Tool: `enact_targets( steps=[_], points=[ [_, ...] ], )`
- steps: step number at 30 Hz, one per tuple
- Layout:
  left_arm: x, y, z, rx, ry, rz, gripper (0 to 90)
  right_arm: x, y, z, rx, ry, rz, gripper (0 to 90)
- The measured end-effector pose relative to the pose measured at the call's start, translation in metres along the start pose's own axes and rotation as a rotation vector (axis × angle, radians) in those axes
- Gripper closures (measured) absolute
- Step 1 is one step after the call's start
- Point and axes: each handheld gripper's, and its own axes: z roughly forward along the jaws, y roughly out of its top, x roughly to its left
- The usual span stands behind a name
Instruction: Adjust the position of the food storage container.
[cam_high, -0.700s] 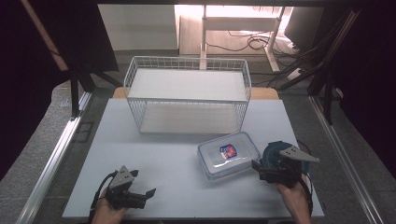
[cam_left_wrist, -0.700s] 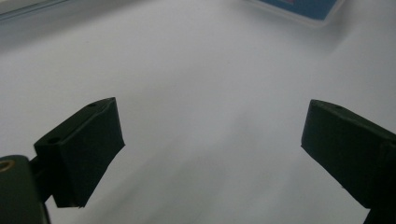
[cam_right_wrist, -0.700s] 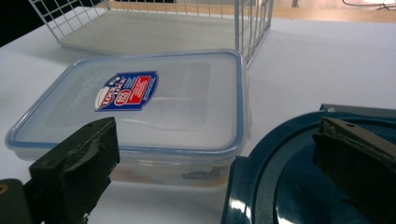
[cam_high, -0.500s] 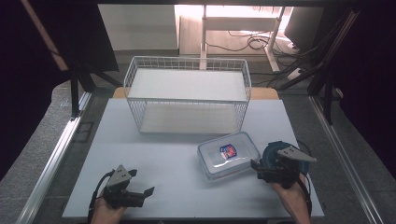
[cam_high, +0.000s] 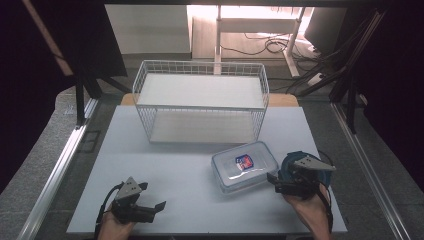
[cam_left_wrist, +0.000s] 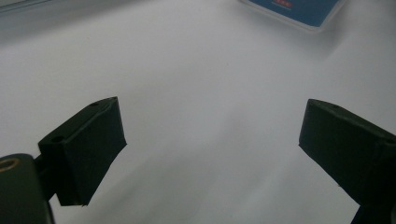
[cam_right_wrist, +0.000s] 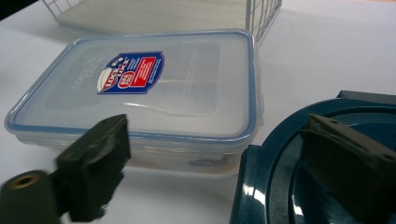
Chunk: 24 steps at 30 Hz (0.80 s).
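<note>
A clear plastic container (cam_high: 244, 166) with a blue-rimmed lid and a red and blue label lies on the white table, right of the middle. The right gripper view shows the container (cam_right_wrist: 140, 88) close ahead. Right beside it sits a dark teal round dish (cam_high: 294, 165). My right gripper (cam_high: 274, 184) hovers over the dish, open. In the right gripper view one jaw stands over the inside of the dish (cam_right_wrist: 275, 186) and the other outside its rim, so my right gripper (cam_right_wrist: 217, 133) grips nothing. My left gripper (cam_high: 156, 210) is open above bare table near the front left, nothing between its jaws (cam_left_wrist: 210, 140).
A white wire basket (cam_high: 200, 75) stands at the back middle of the table (cam_high: 165, 165). Metal rails run along both sides of the table. A corner of the container's label (cam_left_wrist: 294, 7) shows at the top of the left gripper view.
My left gripper has drifted slightly toward the near edge of the table. The right gripper, the container and the dish have hardly moved.
</note>
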Motion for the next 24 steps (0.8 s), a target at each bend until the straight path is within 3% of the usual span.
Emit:
enact_targets(
  steps=[6,7,13,17,24],
  points=[
    [0.0,0.0,0.001,-0.005,-0.006,0.002,6.7,0.001,0.001,0.002,0.031,-0.006,-0.037,30.5],
    [0.0,0.0,0.001,-0.007,-0.007,0.003,6.7,0.002,0.003,0.001,0.028,-0.01,-0.047,37.4],
    [0.0,-0.001,0.002,-0.005,-0.013,-0.004,6.8,-0.001,0.008,0.004,0.036,-0.025,-0.067,44.5],
    [0.002,-0.001,0.002,-0.006,-0.015,-0.01,6.8,-0.005,0.013,0.007,0.049,-0.029,-0.066,55.8],
    [0.002,-0.001,0.003,-0.009,-0.022,-0.018,6.8,-0.01,0.022,0.016,0.047,-0.088,-0.07,81.6]
  ],
)
